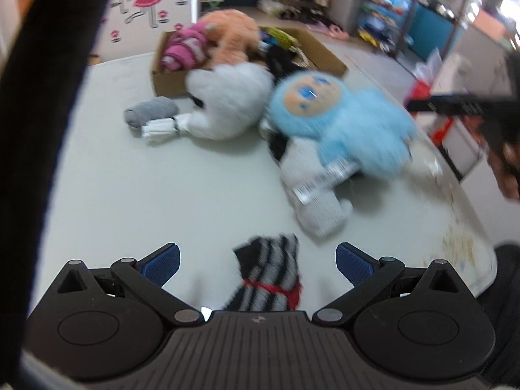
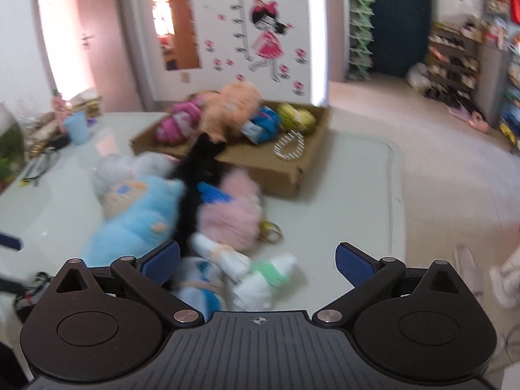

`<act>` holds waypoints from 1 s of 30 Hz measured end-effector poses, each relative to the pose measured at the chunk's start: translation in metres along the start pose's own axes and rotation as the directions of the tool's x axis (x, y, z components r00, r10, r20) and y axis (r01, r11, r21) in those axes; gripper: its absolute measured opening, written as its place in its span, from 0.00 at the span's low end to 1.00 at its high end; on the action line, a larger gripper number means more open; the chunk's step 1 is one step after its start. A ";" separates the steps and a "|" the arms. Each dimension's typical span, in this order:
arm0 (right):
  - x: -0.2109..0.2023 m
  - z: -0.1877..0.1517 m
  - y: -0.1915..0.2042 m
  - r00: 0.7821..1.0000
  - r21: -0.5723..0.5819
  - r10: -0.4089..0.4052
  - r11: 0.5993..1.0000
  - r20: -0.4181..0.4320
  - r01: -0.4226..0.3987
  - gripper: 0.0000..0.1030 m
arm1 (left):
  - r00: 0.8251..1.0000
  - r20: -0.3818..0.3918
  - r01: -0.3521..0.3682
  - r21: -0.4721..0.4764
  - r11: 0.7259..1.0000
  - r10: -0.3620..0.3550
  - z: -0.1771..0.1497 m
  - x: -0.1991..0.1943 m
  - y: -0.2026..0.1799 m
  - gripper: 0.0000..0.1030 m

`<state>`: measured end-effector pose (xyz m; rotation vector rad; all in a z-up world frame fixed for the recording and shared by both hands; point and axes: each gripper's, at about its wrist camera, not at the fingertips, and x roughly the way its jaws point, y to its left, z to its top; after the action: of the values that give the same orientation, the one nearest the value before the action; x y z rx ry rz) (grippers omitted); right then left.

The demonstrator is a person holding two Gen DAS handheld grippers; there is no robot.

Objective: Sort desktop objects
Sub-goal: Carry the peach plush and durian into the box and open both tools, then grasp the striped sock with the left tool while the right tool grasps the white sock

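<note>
My left gripper (image 1: 258, 261) is open above a black-and-white striped sock bundle (image 1: 271, 276) tied with red, which lies between the jaws untouched. Beyond it lie a white sock pair (image 1: 313, 191), a blue plush doll (image 1: 344, 120), a white plush (image 1: 227, 97) and a grey sock roll (image 1: 149, 115). My right gripper (image 2: 258, 261) is open over a green-banded white sock roll (image 2: 266, 276), a white roll (image 2: 221, 253) and a blue-and-white roll (image 2: 198, 287). A pink plush (image 2: 230, 214) and the blue plush doll (image 2: 136, 214) lie just ahead. The cardboard box (image 2: 286, 178) holds plush toys and socks.
The other gripper (image 1: 468, 107) and a hand (image 1: 510, 172) show at the right in the left wrist view. A dark strap (image 1: 42, 97) covers that view's left side. A blue cup (image 2: 76, 128), glasses (image 2: 40, 165) and clutter sit at the table's (image 2: 357, 195) far left corner.
</note>
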<state>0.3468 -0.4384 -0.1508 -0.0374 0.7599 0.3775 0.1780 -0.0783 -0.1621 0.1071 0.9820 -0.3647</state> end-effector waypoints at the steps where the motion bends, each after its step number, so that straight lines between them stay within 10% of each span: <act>1: 0.004 -0.001 -0.003 1.000 0.017 -0.015 1.000 -0.007 0.015 0.99 | 1.000 -0.004 -0.008 0.021 1.000 0.008 0.000 0.002 -0.003 0.99; 21: 0.054 -0.026 -0.012 0.993 0.097 -0.106 0.989 -0.054 0.111 0.86 | 0.994 -0.086 -0.068 0.029 0.997 0.070 -0.012 0.069 0.008 0.99; 30: 0.059 -0.023 0.008 0.997 0.056 -0.057 0.997 -0.052 0.059 0.51 | 0.994 -0.055 -0.092 -0.002 0.996 0.092 -0.006 0.069 0.017 0.75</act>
<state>0.3680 -0.4163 -0.2065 -0.0148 0.8175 0.3002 0.2136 -0.0788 -0.2242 0.1581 1.0280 -0.2758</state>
